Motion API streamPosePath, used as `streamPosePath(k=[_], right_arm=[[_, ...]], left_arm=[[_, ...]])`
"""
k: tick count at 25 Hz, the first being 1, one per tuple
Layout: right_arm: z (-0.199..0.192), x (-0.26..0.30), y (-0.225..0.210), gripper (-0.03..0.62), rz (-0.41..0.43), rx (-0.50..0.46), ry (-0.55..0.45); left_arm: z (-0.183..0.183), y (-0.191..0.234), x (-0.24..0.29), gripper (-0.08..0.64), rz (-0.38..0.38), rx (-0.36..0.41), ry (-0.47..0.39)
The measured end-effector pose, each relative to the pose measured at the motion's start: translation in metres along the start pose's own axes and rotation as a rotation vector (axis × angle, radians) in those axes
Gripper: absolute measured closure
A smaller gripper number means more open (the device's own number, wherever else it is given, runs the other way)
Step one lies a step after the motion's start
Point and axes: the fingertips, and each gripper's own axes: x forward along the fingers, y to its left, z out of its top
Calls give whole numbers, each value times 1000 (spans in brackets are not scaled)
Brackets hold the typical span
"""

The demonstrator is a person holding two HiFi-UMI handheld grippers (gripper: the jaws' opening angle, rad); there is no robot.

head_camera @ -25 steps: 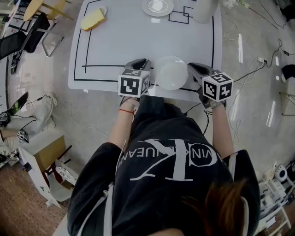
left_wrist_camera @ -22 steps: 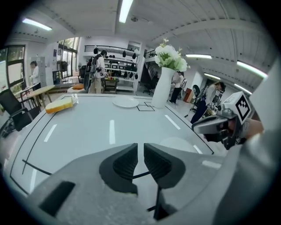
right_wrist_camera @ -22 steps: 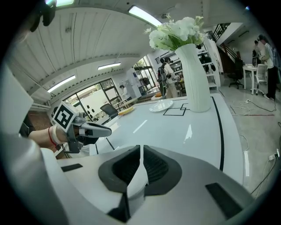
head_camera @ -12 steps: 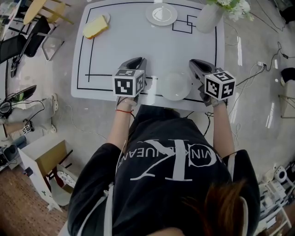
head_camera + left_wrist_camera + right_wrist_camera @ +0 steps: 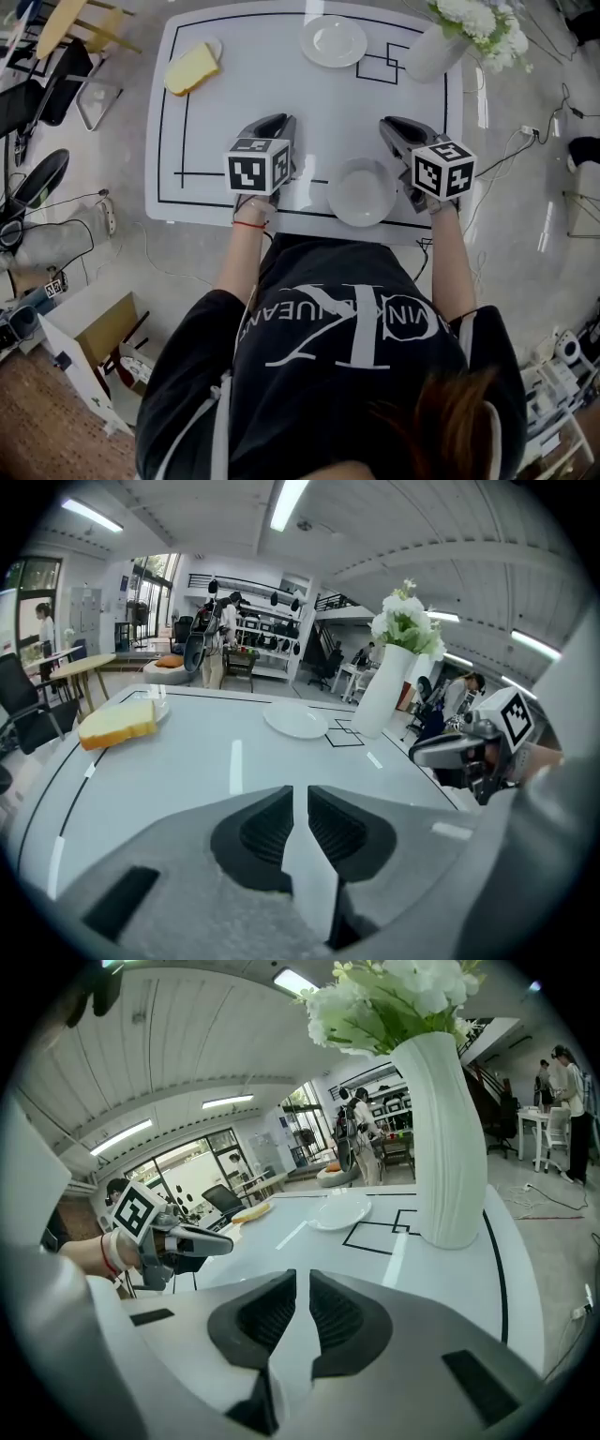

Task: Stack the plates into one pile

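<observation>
A white plate (image 5: 362, 191) lies at the table's near edge, across the black border line. A second white plate (image 5: 334, 40) (image 5: 296, 721) (image 5: 339, 1211) sits at the far side by a taped square. My left gripper (image 5: 275, 124) (image 5: 300, 794) hovers left of and beyond the near plate, its jaws a narrow slit apart with nothing between them. My right gripper (image 5: 390, 125) (image 5: 302, 1279) is just right of that plate; its jaws have just been opening and nothing is between them. Neither gripper view shows the near plate.
A white vase (image 5: 429, 53) (image 5: 450, 1138) with flowers stands at the far right, close to the far plate. A slice of bread (image 5: 191, 66) (image 5: 117, 724) rests on a small dish at the far left. The white table (image 5: 244, 103) ends just behind the near plate.
Both grippers have moved forward over the table, from flanking the near plate to beyond it. The plate has stayed at the near edge.
</observation>
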Motion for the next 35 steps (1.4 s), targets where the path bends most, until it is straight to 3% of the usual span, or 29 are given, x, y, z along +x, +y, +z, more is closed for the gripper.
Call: streamPosePath(k=[11,16,24,35], right_arm=[[32,57,-30,548,-51,11,26],[55,83,-53,546,-92,84,-21],[77,118,-84,526,-173,129,-36],[86,143,-118,478,-311,161,-14]], left_arm=[[25,42,44,503,-34,-42,24],[54,59,72,502,-71,-67,1],[81,62,117,494,-148,-116,-5],[114,68,148,476,-189,-133,-23]])
